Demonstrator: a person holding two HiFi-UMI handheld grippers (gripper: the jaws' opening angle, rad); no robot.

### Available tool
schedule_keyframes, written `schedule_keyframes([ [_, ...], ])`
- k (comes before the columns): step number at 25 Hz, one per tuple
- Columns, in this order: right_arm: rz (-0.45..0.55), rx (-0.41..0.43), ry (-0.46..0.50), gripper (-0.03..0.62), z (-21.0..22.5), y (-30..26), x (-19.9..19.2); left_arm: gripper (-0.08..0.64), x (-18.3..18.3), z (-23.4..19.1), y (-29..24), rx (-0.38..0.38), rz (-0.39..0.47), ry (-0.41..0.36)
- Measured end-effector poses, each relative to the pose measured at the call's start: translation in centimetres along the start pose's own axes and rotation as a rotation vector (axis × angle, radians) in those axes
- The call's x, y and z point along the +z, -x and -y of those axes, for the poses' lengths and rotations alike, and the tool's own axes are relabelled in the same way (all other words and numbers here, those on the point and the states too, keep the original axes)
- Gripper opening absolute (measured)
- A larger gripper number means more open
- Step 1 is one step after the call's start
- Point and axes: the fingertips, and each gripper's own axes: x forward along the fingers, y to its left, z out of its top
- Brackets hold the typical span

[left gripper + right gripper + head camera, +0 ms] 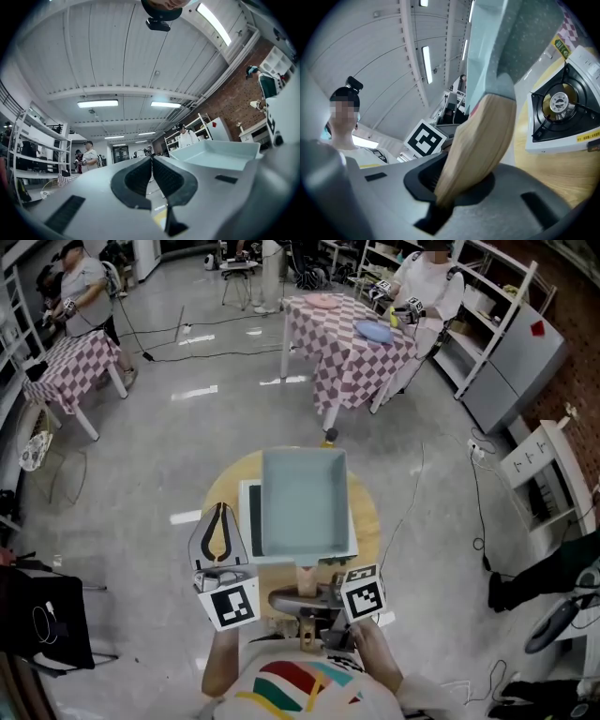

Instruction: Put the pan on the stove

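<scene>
Pan (305,502), empty, hangs over stove (562,110); right gripper (443,187) jaws clamp its wooden handle (483,140); left gripper (151,174) jaws together.

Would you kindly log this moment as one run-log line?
right gripper: shut on pan handle | pan: held above stove, not set down | left gripper: shut, empty

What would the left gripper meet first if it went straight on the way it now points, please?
Nothing near, it seems: the left gripper, jaws together, points left of the pan into open room. Depth is unclear; it may pass close to the rim.
</scene>
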Motion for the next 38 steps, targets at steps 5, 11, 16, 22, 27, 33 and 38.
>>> schedule_keyframes([
  [5, -0.027, 0.027, 0.011, 0.025, -0.3, 0.9, 0.9, 0.011, 1.0, 0.7, 0.2, 0.028, -0.006, -0.014],
  [11, -0.071, 0.057, 0.041, 0.025, -0.7, 1.5, 1.7, 0.011, 1.5, 0.4, 0.6, 0.089, -0.024, -0.038],
  [16, -0.085, 0.073, 0.049, 0.025, -0.6, 2.2, 2.5, 0.011, 1.4, 1.0, 0.1, 0.102, -0.039, -0.056],
  [22, -0.085, 0.079, 0.022, 0.025, 0.2, 2.6, 2.9, 0.011, 1.1, 1.3, -0.4, 0.102, -0.057, -0.071],
  [27, -0.105, 0.100, -0.021, 0.025, 1.6, 2.3, 3.6, 0.011, 0.5, 0.7, -0.8, 0.121, -0.070, -0.087],
  [33, -0.114, 0.109, -0.095, 0.025, 3.5, 1.7, 3.6, 0.011, -0.6, 0.3, -0.8, 0.122, -0.117, -0.078],
  [38, -0.092, 0.098, -0.135, 0.023, 5.9, 1.0, 3.8, 0.011, -1.1, 0.0, -0.5, 0.125, -0.132, -0.091],
])
